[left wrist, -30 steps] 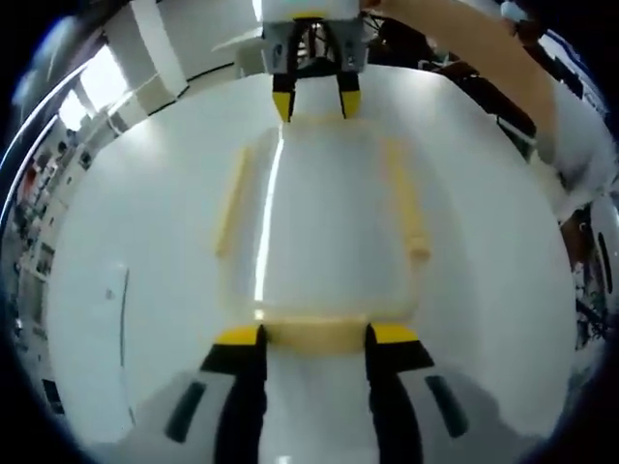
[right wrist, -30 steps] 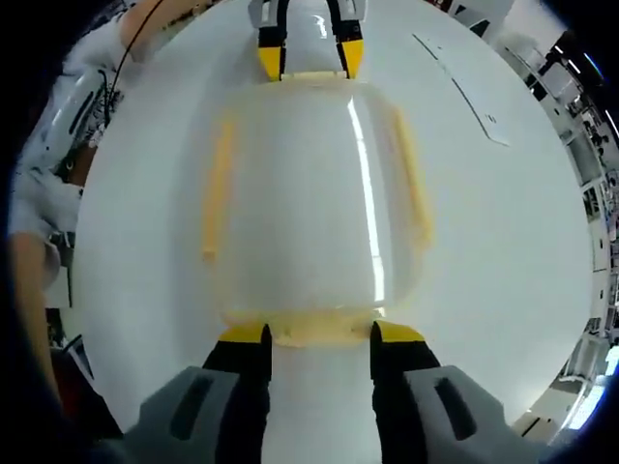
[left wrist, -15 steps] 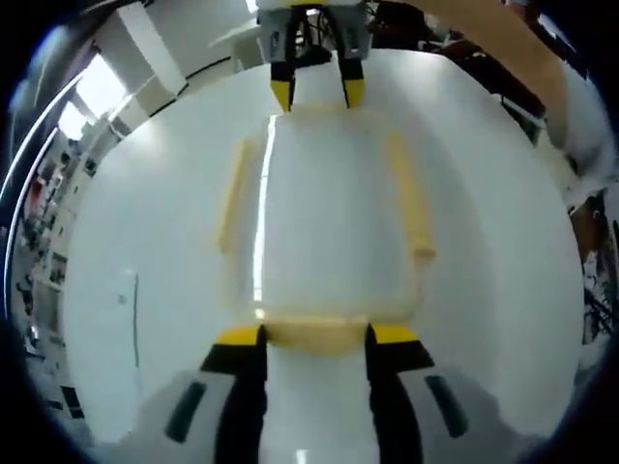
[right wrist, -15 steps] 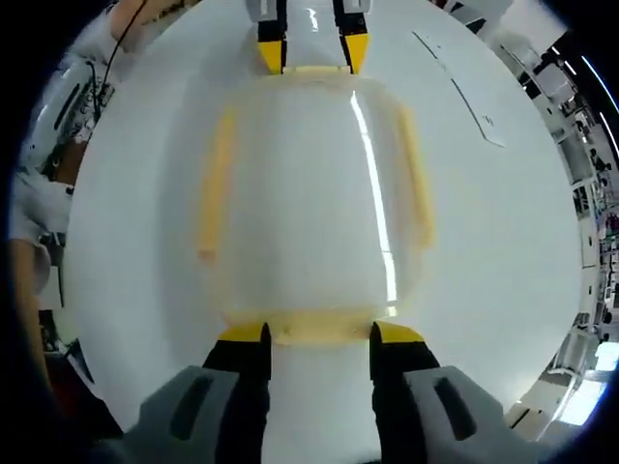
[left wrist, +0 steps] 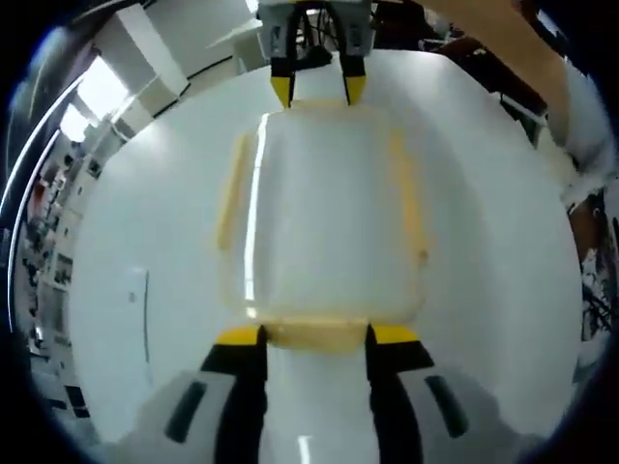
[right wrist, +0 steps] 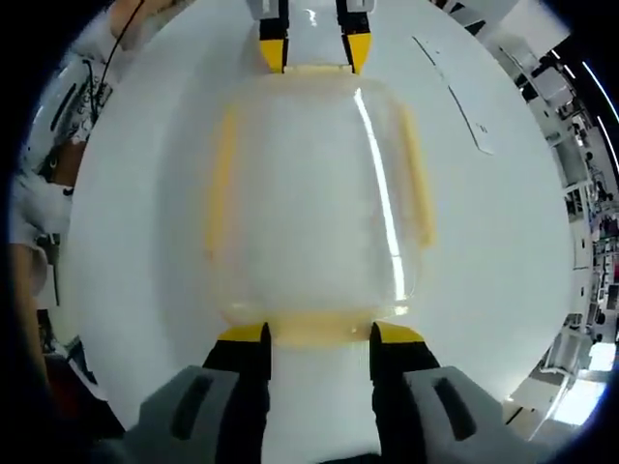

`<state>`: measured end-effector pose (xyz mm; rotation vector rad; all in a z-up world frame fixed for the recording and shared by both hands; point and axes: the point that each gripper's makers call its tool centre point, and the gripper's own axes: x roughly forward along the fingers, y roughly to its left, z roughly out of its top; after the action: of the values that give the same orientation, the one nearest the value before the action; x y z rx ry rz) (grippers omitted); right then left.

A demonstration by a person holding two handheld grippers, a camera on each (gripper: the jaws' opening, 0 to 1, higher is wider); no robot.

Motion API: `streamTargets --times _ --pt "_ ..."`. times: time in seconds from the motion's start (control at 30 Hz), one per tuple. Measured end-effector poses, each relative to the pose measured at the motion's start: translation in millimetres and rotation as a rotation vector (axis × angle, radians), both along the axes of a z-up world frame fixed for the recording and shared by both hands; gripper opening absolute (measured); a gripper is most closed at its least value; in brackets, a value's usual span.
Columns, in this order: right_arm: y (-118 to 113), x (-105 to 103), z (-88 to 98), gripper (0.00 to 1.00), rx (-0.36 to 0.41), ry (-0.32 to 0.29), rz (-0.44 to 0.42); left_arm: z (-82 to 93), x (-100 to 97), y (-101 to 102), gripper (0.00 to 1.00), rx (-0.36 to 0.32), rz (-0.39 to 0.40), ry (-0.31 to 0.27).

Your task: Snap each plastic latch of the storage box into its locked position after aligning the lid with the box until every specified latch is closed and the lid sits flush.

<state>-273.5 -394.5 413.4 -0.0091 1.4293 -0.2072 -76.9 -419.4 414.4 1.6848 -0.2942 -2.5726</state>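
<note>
Storage box sits on the white table, centre of both views, lid on. Since a second ago the box looms slightly larger in both views: both grippers have closed in on its short ends.

Left gripper: jaws wide, yellow tips at 6 o'clock bracketing the near end latch. Right gripper likewise, wide, straddling its own end latch.

In the left gripper view the right gripper is at 12 o'clock. Long side latches at 3 and 9 o'clock.

Judgement: end latches about to be pressed; locked or not, cannot tell.

Contents: translucent walls, nothing discernible inside.
</note>
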Motion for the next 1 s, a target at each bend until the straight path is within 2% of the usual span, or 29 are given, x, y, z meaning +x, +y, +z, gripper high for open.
streamTargets --times 0.23,0.47,0.7,0.87,1.0 --pt "-2 8 17.3 0.40 -0.024 -0.005 0.003 22.8 8.2 1 0.39 -0.027 -0.005 0.007" --pt "-2 29 43.4 0.40 -0.061 -0.019 0.010 52.0 29.4 2 0.39 -0.057 -0.007 0.006" --pt "-3 67 74.9 0.40 -0.105 -0.049 0.037 85.9 67.4 6 0.39 -0.072 0.008 0.010" --pt "-4 106 89.3 0.40 -0.139 -0.094 0.077 97.4 102.1 7 0.39 -0.083 0.041 -0.020" --pt "-5 130 94.0 0.40 -0.140 -0.111 0.098 104.6 128.8 10 0.39 -0.075 0.061 -0.014"
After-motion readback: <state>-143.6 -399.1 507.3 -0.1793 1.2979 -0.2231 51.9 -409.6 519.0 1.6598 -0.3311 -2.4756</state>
